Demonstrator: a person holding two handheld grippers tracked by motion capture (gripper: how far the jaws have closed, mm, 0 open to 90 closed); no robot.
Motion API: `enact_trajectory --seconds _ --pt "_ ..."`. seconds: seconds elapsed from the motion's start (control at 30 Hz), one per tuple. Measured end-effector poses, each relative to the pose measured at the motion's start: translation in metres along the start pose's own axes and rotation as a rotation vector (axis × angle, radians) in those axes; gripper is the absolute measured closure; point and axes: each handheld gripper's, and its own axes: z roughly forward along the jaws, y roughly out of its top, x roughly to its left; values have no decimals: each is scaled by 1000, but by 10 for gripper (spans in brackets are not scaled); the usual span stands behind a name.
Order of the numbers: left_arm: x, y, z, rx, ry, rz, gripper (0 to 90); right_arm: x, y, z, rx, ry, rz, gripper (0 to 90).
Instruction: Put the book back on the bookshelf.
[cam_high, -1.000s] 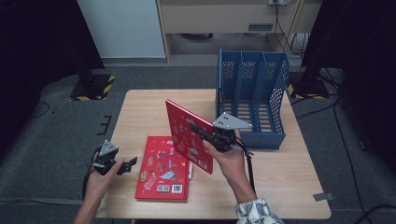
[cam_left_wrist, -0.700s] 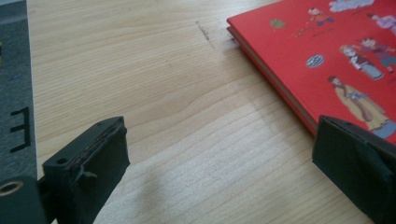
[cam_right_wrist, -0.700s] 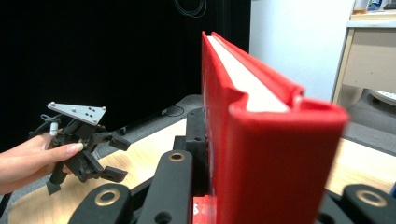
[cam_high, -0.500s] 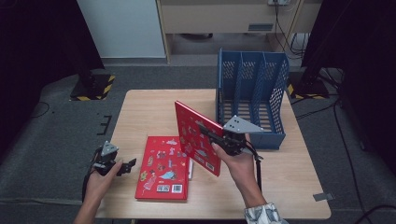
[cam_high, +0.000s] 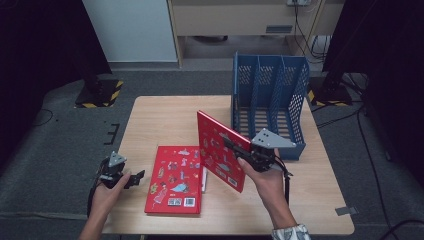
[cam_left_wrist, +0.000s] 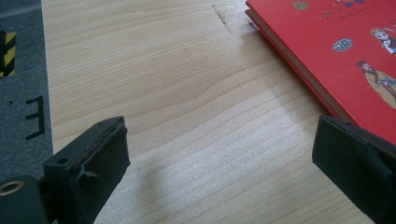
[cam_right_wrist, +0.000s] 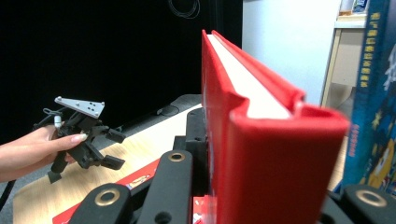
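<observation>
Holding the upright red book (cam_high: 220, 150) pinched tight between the pads of our right gripper (cam_high: 240, 150), we have it standing on edge above the table (cam_high: 165, 115), long axis running from about 5 o'clock near our hand to 11 o'clock at its far corner. In the right gripper view the spine end of this book (cam_right_wrist: 261, 154) sits clamped right in front of the camera, pages up. From the book, the blue file rack (cam_high: 270, 100) lies at roughly 1 o'clock, just beyond it, with its three slots open at the top and toward us; our right hand is plainly the nearer one to it. We judge the coming move to be a swing of the book's long axis to line up with a slot, and the rack's dividers and near wall are what could catch a corner.

Nearer to us, the second red book (cam_high: 177, 180) lies flat at the table's front. At 9 o'clock from it our left gripper (cam_high: 131, 180) hovers with jaws wide apart, holding nothing, over bare wood beside that flat book (cam_left_wrist: 355, 51)
</observation>
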Motion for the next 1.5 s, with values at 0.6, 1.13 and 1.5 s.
enact_trajectory --seconds 0.6,1.13,1.5 --pt "1 -1 0 11 5 1 30 -6 -10 -15 11 -24 -4 797" --pt "0 -2 2 29 0 1 30 -14 -12 -37 1 -54 15 797" --pt "1 -4 5 61 5 -22 30 -18 -16 -53 -2 -74 27 797"
